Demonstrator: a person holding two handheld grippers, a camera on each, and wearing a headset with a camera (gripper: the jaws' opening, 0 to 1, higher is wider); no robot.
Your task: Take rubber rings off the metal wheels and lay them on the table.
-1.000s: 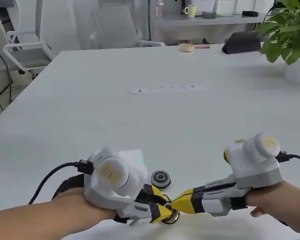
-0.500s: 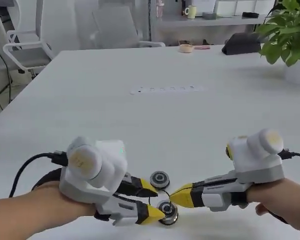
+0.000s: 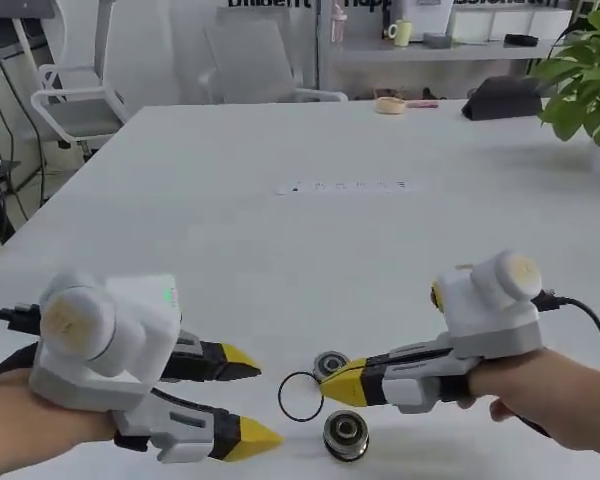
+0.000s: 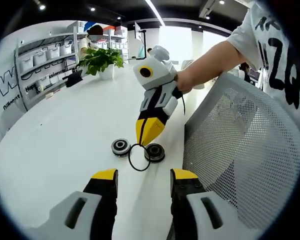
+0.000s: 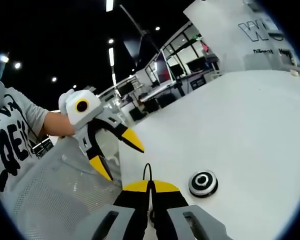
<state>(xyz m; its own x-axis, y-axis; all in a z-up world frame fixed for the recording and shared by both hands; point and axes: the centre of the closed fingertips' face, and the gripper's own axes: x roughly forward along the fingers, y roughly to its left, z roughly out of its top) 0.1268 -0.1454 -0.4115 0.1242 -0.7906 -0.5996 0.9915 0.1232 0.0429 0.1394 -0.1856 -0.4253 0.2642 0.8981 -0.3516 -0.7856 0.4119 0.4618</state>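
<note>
My right gripper is shut on a thin black rubber ring, which hangs off its yellow tips just above the white table. One metal wheel lies near the table's front edge, below the ring. A second wheel sits just behind the right jaws. My left gripper stands open to the left of the ring, holding nothing. The left gripper view has the ring between both wheels. In the right gripper view the ring rises edge-on from the shut jaws.
A flat white strip lies mid-table. A potted plant and a black bag stand at the far right. Chairs line the far left side. A mesh chair back is close behind the front edge.
My left gripper has drawn back to the left and opened, letting go of the near wheel. The ring has come off that wheel and now hangs in the right gripper.
</note>
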